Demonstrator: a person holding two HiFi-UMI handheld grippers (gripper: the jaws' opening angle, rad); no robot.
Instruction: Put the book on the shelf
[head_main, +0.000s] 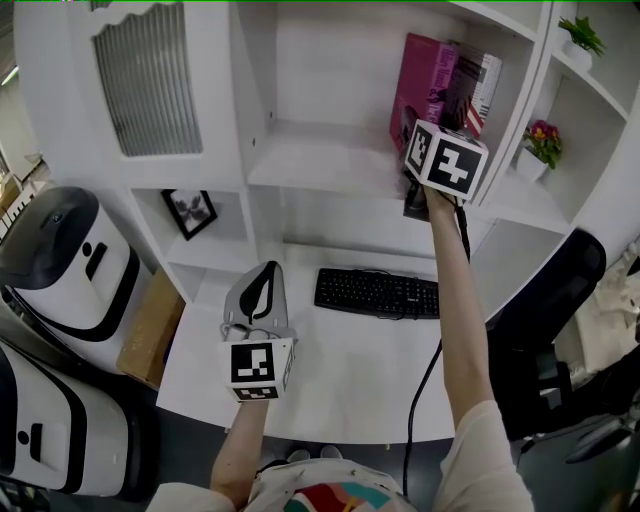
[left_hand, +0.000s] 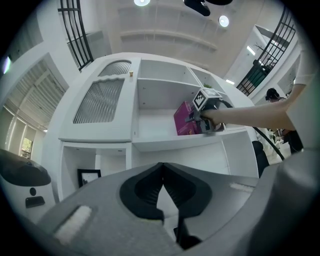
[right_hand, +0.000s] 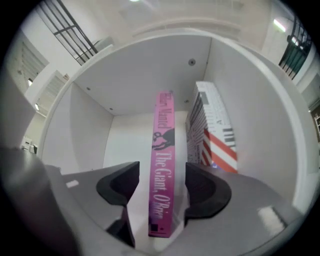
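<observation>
A pink book (head_main: 420, 85) stands upright on the white shelf (head_main: 320, 160), next to a book with red and white stripes (head_main: 482, 85). My right gripper (head_main: 440, 125) is raised to that shelf. In the right gripper view its jaws stand open on either side of the pink book's spine (right_hand: 162, 165), with a gap on each side. The striped book (right_hand: 212, 135) leans just right of it. My left gripper (head_main: 262, 272) hangs low over the desk, shut and with nothing in it (left_hand: 161, 172). The left gripper view shows the pink book (left_hand: 186, 122) from below.
A black keyboard (head_main: 375, 292) lies on the white desk (head_main: 340, 370). A framed picture (head_main: 190, 212) sits in a lower left cubby. Potted plants (head_main: 540, 140) stand on the right shelves. A black office chair (head_main: 555, 300) is at the right; white machines (head_main: 60, 260) and a cardboard box (head_main: 150, 325) at the left.
</observation>
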